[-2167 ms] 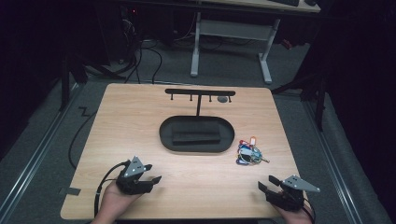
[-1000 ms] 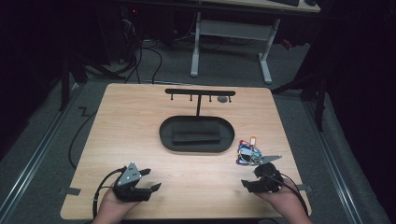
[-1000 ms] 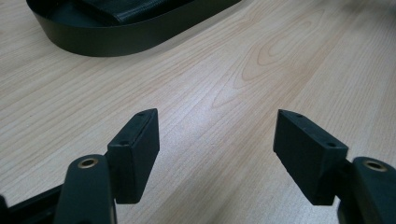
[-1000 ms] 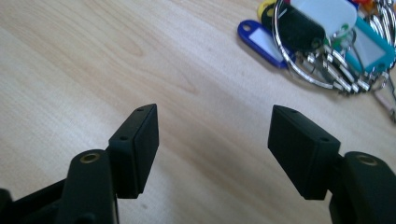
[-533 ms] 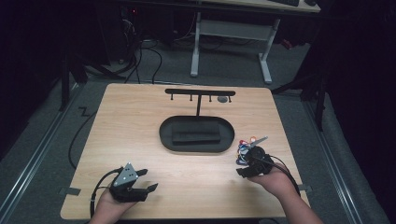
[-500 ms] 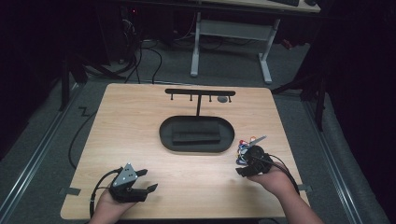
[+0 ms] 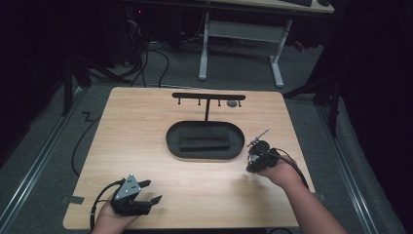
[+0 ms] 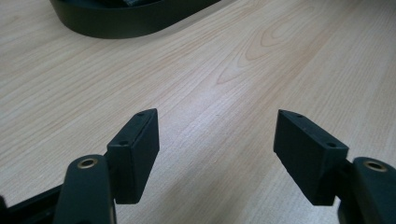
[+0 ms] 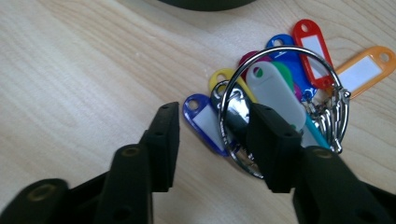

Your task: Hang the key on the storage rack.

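At near right of table [image 7: 146, 141], R gripper [image 9: 212, 135] hung low over key-tag bunch [image 9: 280, 88], jaws part-spread, nothing pinched; one jaw sat inside the metal ring [image 9: 285, 109], other outside by the blue tag. Bunch lay just right of black oval tray [image 7: 204, 140], w/ hook stand [image 7: 208, 96] at far side. L gripper [image 8: 215, 149] idle near left, jaws wide apart, empty. Bunch looked light, loose, jangly; tags slick plastic, would slide. Best hold prob. the stiff ring wire, not tags.
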{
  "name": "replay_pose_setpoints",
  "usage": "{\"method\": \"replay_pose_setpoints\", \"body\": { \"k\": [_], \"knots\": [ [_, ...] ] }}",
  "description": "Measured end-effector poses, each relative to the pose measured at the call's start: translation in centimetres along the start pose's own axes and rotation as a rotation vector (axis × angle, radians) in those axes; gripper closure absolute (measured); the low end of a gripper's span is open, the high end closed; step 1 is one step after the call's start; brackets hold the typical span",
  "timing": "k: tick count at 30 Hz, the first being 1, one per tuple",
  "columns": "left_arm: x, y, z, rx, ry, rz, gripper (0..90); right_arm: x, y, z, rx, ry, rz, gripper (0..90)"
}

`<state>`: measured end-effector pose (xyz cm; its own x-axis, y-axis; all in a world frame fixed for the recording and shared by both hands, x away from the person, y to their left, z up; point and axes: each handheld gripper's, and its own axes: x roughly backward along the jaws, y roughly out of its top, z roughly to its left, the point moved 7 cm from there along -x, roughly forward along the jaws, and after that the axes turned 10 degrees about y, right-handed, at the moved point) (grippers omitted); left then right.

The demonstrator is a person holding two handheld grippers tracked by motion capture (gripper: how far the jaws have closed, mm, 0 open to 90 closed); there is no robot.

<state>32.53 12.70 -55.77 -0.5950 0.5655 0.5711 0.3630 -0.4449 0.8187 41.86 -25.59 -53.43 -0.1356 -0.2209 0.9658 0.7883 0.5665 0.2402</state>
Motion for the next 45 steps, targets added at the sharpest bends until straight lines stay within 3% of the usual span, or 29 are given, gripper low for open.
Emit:
{"method": "replay_pose_setpoints", "body": {
  "k": [4,9,11,19,25,27,38,45],
  "knots": [
    [-0.1,-0.1,-0.6,-0.04,-0.012,0.0,32.5,-1.1,0.2,-0.5,-0.007,-0.005,0.035,63.7],
    [-0.2,-0.2,-1.1,-0.08,-0.021,-0.001,32.4,-1.3,1.2,-0.8,0.001,-0.026,0.028,64.6],
    [-0.2,-0.2,-1.2,-0.095,-0.016,-0.005,32.5,-1.4,1.6,-1.1,-0.02,-0.023,0.032,66.0],
    [-0.3,-0.2,-1.3,-0.128,-0.023,-0.005,32.6,-2.8,2.9,-1.5,-0.044,-0.016,0.107,66.7],
    [-0.2,-0.3,-1.2,-0.13,-0.022,-0.007,32.6,-2.9,3.3,-1.5,-0.053,0.005,0.116,79.2],
    [-0.2,-0.3,-1.2,-0.13,-0.023,-0.006,32.6,-2.7,3.2,-1.3,-0.053,0.006,0.116,85.8],
    [-0.3,-0.4,-1.5,-0.144,-0.024,0.007,32.6,-0.1,2.5,-0.7,-0.001,-0.01,0.093,87.0],
    [-0.4,-0.4,-1.2,-0.134,-0.009,0.0,32.4,2.8,1.5,-0.5,0.033,0.0,0.075,87.2]
  ]
}}
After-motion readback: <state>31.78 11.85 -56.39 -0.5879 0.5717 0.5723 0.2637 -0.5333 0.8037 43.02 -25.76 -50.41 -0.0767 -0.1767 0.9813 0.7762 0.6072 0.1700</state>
